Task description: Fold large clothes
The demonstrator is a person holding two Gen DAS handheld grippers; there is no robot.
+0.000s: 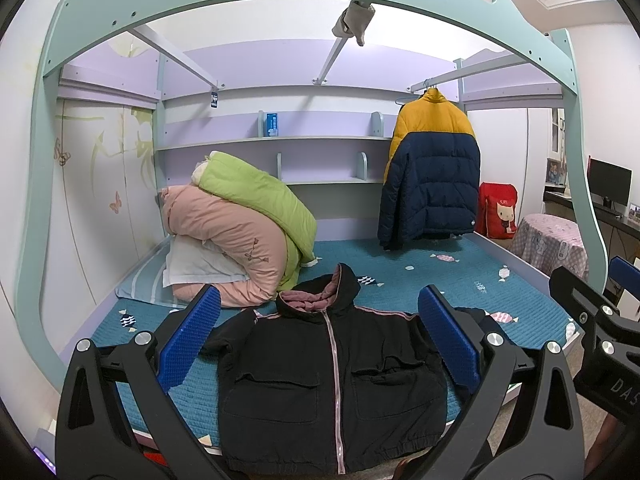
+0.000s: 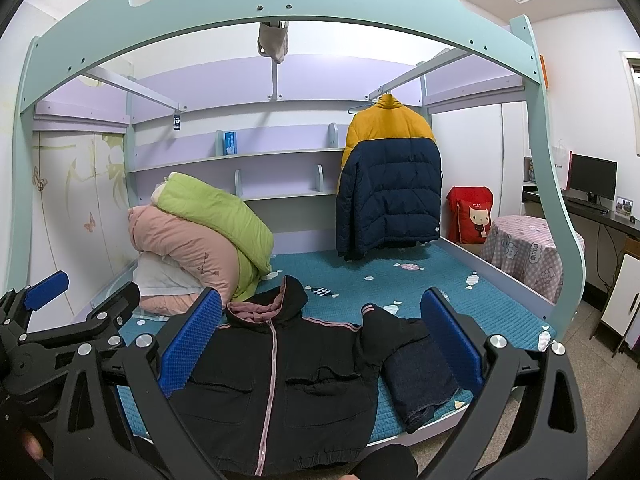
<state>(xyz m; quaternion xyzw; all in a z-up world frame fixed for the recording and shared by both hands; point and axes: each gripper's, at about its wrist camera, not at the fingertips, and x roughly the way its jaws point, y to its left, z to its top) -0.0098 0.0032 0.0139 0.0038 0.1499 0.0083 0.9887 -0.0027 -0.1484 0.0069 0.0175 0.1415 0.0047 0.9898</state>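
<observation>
One black hooded jacket (image 1: pixel 332 384), one hanging puffer coat (image 1: pixel 432 176), two rolled quilts (image 1: pixel 240 232), one red cushion (image 1: pixel 498 216).

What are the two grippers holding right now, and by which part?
Nothing. The left gripper and right gripper are open above the black jacket.

Left wrist: faces bed head-on from its foot, near.
Right wrist: same, offset right.
Shared: black jacket (image 1: pixel 336 384) (image 2: pixel 276 380).
</observation>
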